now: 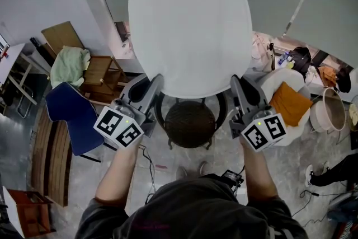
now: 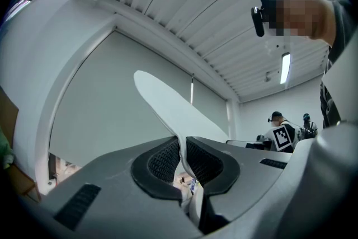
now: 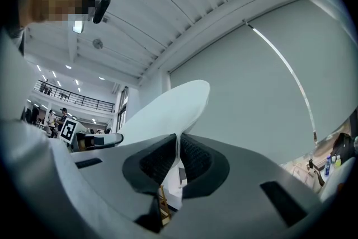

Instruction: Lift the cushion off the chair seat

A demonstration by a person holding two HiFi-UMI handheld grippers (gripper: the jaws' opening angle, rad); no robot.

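Note:
The cushion (image 1: 190, 19) is a flat, pale grey-white rounded pad held up in the air, filling the upper middle of the head view. My left gripper (image 1: 154, 85) is shut on its near left edge, and my right gripper (image 1: 236, 85) is shut on its near right edge. Below the cushion, between the two grippers, the dark round chair seat (image 1: 190, 123) shows bare. In the left gripper view the cushion (image 2: 168, 106) runs as a thin white edge pinched between the black pads. The right gripper view shows the cushion (image 3: 168, 112) clamped the same way.
A blue chair (image 1: 72, 115) and a wooden stool (image 1: 103, 76) with a green cloth (image 1: 68, 64) stand at the left. At the right are a white chair with an orange cushion (image 1: 290, 102) and a pale bucket (image 1: 327, 112). Cables lie on the floor by the person's feet.

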